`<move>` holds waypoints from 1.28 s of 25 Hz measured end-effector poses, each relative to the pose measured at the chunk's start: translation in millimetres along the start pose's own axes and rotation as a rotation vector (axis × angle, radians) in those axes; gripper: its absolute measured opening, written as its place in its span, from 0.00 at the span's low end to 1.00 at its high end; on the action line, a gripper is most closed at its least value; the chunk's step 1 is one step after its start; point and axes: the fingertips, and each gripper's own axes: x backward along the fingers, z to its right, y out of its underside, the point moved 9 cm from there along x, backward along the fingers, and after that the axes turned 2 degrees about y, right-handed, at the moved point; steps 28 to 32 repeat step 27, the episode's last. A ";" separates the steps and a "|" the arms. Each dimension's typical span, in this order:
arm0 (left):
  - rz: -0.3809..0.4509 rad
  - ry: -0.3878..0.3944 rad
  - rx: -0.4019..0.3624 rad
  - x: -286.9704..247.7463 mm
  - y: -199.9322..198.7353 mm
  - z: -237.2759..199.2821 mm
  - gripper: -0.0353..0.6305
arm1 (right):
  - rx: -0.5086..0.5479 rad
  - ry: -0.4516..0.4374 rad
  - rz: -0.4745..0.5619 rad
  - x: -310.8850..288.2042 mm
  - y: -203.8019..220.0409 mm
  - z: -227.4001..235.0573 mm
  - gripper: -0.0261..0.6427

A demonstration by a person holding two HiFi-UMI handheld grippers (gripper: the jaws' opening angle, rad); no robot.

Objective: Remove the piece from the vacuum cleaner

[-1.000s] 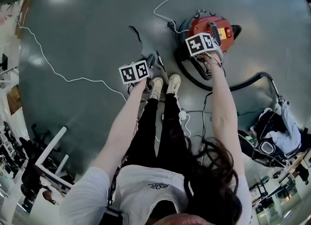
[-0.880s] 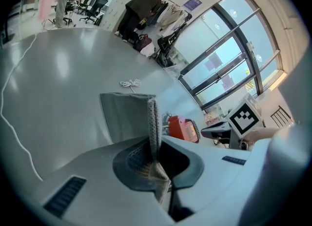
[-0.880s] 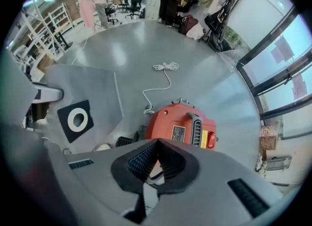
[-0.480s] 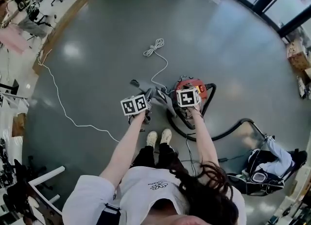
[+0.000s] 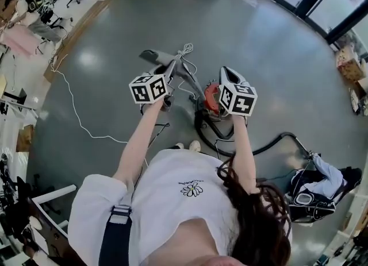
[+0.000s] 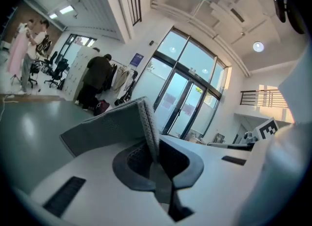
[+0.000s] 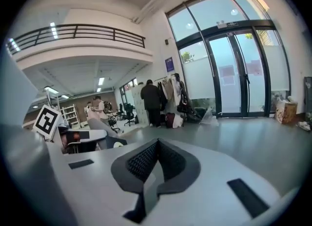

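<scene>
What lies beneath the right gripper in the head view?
Part of the red vacuum cleaner and its black hose, on the floor. The right gripper and arm cover the rest of its body.

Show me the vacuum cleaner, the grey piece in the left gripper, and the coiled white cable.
Vacuum cleaner (image 5: 211, 97): head view, red body.
Grey piece (image 6: 106, 123): left gripper view, flat face.
White cable coil (image 5: 185, 49): head view, its loops.

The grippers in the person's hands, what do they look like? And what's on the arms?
Each is light grey plastic with dark grey bumpy pads: the left gripper and the right gripper. Each carries a white cube with black square markers, the left cube and the right cube. The person wears a white short-sleeved T-shirt; the forearms are bare.
</scene>
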 end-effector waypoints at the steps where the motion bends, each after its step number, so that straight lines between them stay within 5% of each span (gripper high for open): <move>1: 0.023 0.005 -0.022 1.5 -7.4 9.3 0.07 | 0.016 -0.007 0.022 6.1 -3.8 -1.3 0.05; 9: 0.151 0.013 -0.096 9.0 -37.7 49.1 0.07 | 0.137 -0.004 0.119 20.9 -10.6 -9.6 0.05; 32: 0.136 -0.004 -0.136 -15.2 -39.1 52.5 0.07 | 0.154 -0.013 0.149 13.1 -20.3 -3.8 0.05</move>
